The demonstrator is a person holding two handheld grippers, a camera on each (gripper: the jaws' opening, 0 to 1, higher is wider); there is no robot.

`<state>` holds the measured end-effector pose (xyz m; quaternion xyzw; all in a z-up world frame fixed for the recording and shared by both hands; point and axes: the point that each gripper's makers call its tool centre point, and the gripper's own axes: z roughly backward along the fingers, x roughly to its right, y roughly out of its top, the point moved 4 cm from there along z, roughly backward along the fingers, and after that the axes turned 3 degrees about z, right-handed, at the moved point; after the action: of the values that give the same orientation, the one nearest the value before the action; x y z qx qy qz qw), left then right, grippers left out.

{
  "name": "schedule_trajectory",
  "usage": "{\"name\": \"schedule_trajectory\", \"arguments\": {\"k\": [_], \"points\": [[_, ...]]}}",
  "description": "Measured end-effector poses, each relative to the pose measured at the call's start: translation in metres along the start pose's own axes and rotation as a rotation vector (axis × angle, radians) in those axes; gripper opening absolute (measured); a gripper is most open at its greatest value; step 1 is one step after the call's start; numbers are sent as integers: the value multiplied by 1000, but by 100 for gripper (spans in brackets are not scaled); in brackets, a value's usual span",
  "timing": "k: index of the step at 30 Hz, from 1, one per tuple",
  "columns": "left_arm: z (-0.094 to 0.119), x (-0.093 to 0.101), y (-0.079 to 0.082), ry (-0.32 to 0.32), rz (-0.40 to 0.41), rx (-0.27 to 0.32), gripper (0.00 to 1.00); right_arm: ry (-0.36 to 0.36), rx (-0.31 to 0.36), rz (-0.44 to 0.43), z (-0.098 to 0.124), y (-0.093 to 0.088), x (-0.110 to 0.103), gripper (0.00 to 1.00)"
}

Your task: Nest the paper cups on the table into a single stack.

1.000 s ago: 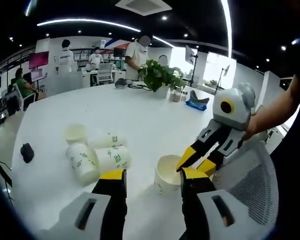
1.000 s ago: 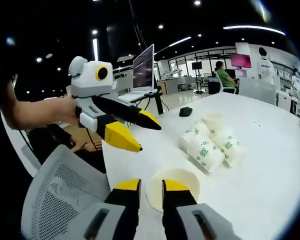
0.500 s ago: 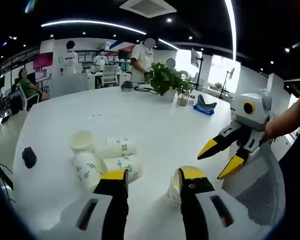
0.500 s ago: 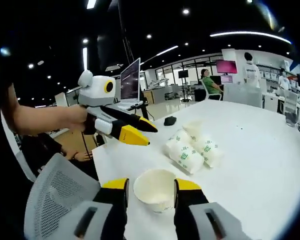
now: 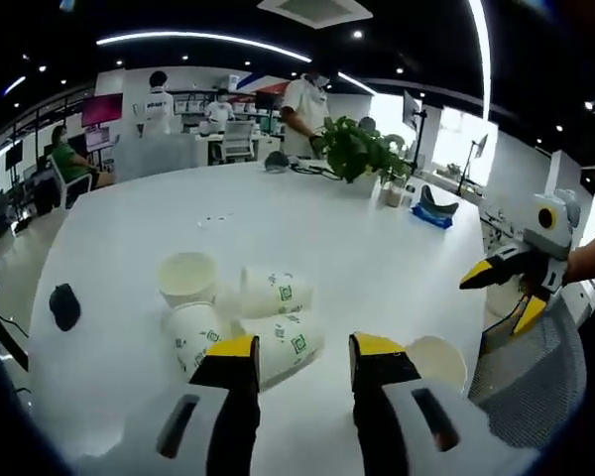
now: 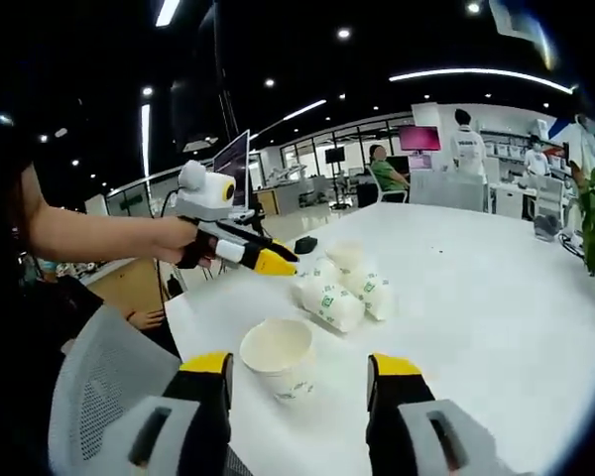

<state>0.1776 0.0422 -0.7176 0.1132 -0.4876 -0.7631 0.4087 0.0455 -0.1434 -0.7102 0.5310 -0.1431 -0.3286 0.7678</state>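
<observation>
Drawn back from the upright cup (image 6: 278, 359) with jaws now spread wide and empty, right gripper (image 6: 300, 369); left gripper (image 5: 302, 353), open too, swung toward the toppled cups (image 5: 246, 314) ahead, nesting still unstarted

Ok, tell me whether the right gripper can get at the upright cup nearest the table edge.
Probably yes. The right gripper is open, and the upright cup stands alone just ahead of its jaws, with bare table around it. The left gripper is off by the cup pile.
</observation>
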Motion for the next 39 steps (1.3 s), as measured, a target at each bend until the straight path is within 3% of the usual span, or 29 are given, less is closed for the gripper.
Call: {"name": "schedule_trajectory", "arguments": {"k": [10, 19, 26, 39], "points": [[-20, -20, -7, 11, 100, -19, 27, -62, -14, 9, 18, -9, 12, 66], [-27, -35, -13, 14, 132, -33, 22, -102, -16, 47, 31, -8, 17, 77], [-32, -37, -19, -1, 157, -67, 19, -149, -29, 65, 44, -15, 26, 85], [-40, -33, -25, -21, 206, -91, 14, -180, -20, 11, 54, -22, 24, 87]]}}
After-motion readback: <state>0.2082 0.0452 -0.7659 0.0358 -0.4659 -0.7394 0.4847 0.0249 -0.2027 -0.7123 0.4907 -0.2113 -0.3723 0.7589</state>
